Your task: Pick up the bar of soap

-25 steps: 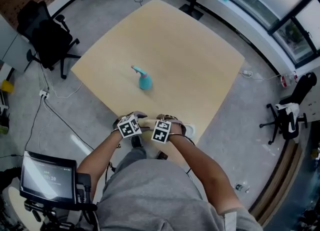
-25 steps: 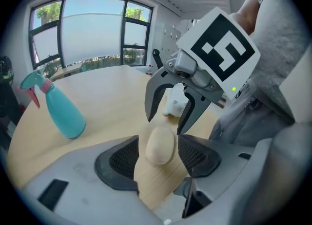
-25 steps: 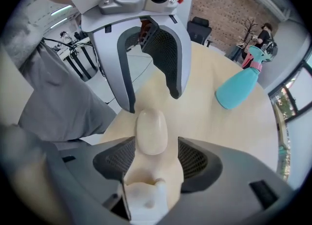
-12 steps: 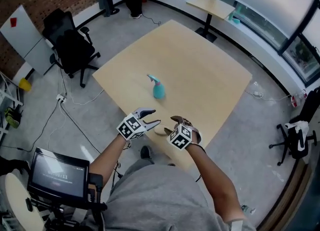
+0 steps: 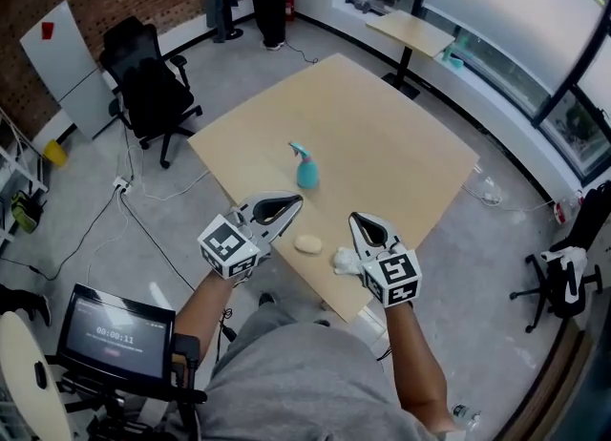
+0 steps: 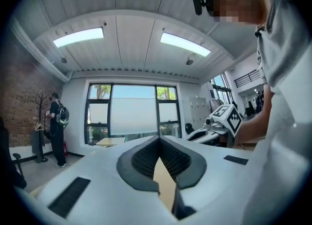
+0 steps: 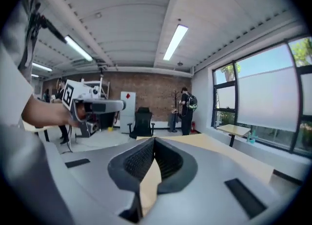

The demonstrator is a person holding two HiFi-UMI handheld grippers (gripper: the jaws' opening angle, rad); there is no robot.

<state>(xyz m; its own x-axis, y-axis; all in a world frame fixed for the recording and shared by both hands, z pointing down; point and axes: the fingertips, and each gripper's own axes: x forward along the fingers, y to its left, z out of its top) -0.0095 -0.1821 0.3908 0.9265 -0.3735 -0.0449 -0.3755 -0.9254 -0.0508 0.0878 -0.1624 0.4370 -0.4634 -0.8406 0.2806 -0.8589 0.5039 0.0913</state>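
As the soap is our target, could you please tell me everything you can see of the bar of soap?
The bar of soap is a small, pale cream, rounded oval, smooth-looking. It lies flat on the light wooden table near its nearest corner, unheld. A white crumpled thing lies just right of it, apart; finer detail is too small to tell.
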